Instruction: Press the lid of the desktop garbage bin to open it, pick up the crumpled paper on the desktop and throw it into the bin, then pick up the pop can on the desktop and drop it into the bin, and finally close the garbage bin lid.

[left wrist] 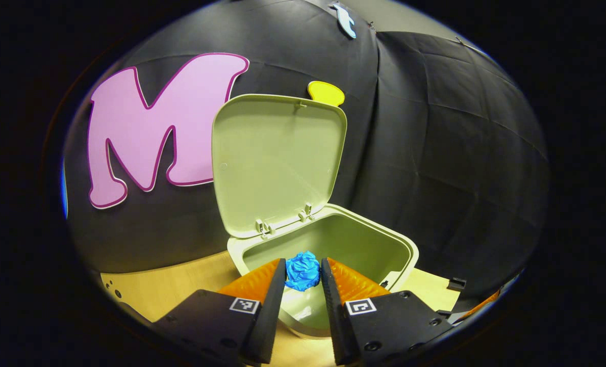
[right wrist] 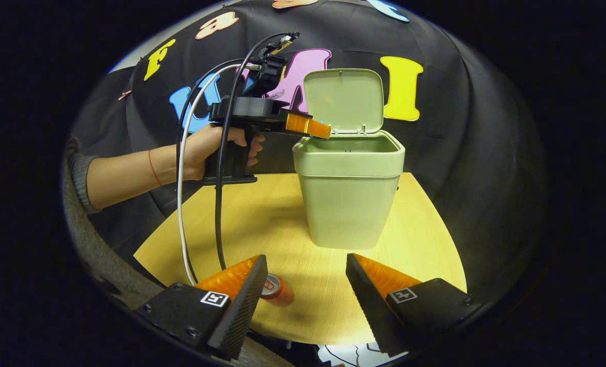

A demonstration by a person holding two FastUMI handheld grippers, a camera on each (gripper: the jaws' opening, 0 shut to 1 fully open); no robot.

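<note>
Left tongs [left wrist: 303, 272] pinched on a blue crumpled paper [left wrist: 303, 271], both fingers [left wrist: 275, 285] pressed against its sides, held just above the open mouth of the green garbage bin [left wrist: 364, 244]. Paper wad seen against the bin's near inner wall, over the front rim, not yet dropped. Lid [left wrist: 277, 158] swung fully up and back on its hinges, inner face toward the camera.

From the right gripper view: same bin [right wrist: 351, 204] upright on the round wooden table [right wrist: 262, 219], lid [right wrist: 343, 99] raised, left tongs [right wrist: 323, 130] reaching in from the left at rim height over the bin's near-left corner, held by a hand [right wrist: 208, 150] on the grip, black and white cables hanging from it. Paper itself not made out from that side.

Right tongs [right wrist: 305, 285] spread wide, holding nothing, low over the near edge of the table and well apart from the bin. Pop can [right wrist: 276, 291] on the table just beside the left finger [right wrist: 247, 295], partly hidden behind it, apparently lying on its side with the top end toward the camera, though hard to be sure. Can outside the gap between the fingers, toward its left edge.
</note>
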